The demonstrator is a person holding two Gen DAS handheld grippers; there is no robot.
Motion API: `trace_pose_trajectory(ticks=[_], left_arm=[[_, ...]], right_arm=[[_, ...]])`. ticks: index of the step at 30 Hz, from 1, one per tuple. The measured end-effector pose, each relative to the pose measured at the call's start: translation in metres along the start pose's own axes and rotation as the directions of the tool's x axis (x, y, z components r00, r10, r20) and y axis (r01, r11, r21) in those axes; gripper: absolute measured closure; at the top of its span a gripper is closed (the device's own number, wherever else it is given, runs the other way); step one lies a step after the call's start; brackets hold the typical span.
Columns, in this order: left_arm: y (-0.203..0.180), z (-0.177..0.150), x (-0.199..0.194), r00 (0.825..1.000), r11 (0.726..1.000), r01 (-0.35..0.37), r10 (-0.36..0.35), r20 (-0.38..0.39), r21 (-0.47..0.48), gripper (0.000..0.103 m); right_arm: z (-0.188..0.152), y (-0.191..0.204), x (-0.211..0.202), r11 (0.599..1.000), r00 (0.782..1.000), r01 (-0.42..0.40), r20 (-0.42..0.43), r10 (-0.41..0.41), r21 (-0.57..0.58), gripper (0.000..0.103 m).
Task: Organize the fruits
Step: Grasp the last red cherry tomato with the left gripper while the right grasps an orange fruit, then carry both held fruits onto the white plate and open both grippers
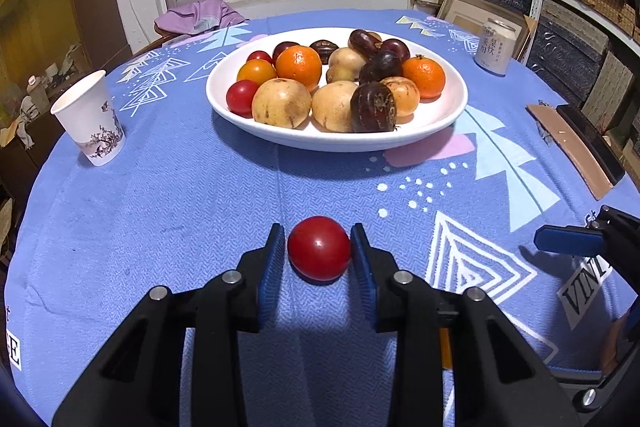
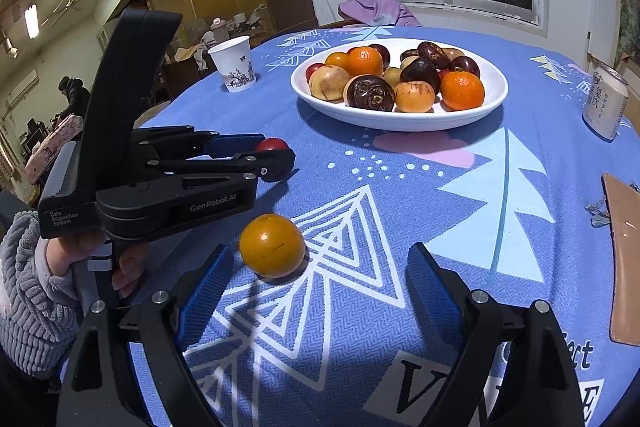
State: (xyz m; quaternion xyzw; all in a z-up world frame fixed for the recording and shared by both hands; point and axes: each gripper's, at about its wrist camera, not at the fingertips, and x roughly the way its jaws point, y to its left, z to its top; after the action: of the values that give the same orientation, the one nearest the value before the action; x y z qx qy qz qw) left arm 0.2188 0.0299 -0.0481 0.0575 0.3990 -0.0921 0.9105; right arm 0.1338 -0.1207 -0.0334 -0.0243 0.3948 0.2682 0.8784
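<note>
Small red round tomato [image 1: 319, 247] on blue patterned cloth surface [image 1: 180, 211], short of white fruit-filled plate [image 1: 336, 141] — left gripper [image 1: 319, 247] jaws clamped on its sides. Right gripper [image 2: 316, 279] jaws wide, empty — orange round fruit [image 2: 272, 245] just ahead, nearer left pad.

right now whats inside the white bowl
The white bowl holds piled fruit: two oranges, tan round fruits, dark brown ones and small red tomatoes. Whatever lies beneath the pile is covered.
</note>
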Motion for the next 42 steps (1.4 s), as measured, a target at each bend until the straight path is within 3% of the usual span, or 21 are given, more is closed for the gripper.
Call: trace_pose_trajectory(ticks=[8, 14, 21, 22, 31, 37, 42], left_arm=[[-0.001, 0.0, 0.001, 1.0, 1.0, -0.004, 0.004, -0.004, 0.007, 0.069], [-0.001, 0.0, 0.0, 1.0, 1.0, -0.004, 0.004, -0.006, 0.008, 0.069], [-0.001, 0.0, 0.002, 1.0, 1.0, -0.001, 0.001, -0.016, 0.012, 0.069], [-0.002, 0.0, 0.002, 1.0, 1.0, -0.001, 0.001, -0.017, 0.012, 0.069], [0.001, -0.001, 0.001, 1.0, 1.0, 0.022, -0.023, -0.009, -0.01, 0.071], [0.0, 0.001, -0.018, 0.997, 1.0, -0.003, 0.004, 0.072, -0.014, 0.071], [0.007, 0.022, -0.046, 0.986, 0.999, -0.018, 0.026, 0.162, -0.05, 0.071]], right_arm=[[0.002, 0.006, 0.01, 1.0, 0.999, -0.02, -0.034, 0.02, 0.007, 0.013], [0.003, 0.028, 0.018, 0.997, 0.998, -0.007, -0.061, 0.002, -0.079, 0.034], [0.005, 0.028, 0.025, 0.998, 0.996, -0.02, -0.093, 0.015, -0.061, 0.057], [0.005, 0.03, 0.025, 0.997, 0.995, -0.034, -0.094, 0.028, -0.063, 0.064], [0.004, 0.024, 0.014, 0.998, 0.997, -0.049, -0.062, 0.046, -0.047, 0.064], [0.006, 0.005, -0.014, 1.0, 0.999, 0.0, 0.034, 0.0, 0.0, 0.064], [0.025, -0.025, -0.041, 0.995, 0.988, 0.068, 0.131, -0.076, 0.066, 0.064]])
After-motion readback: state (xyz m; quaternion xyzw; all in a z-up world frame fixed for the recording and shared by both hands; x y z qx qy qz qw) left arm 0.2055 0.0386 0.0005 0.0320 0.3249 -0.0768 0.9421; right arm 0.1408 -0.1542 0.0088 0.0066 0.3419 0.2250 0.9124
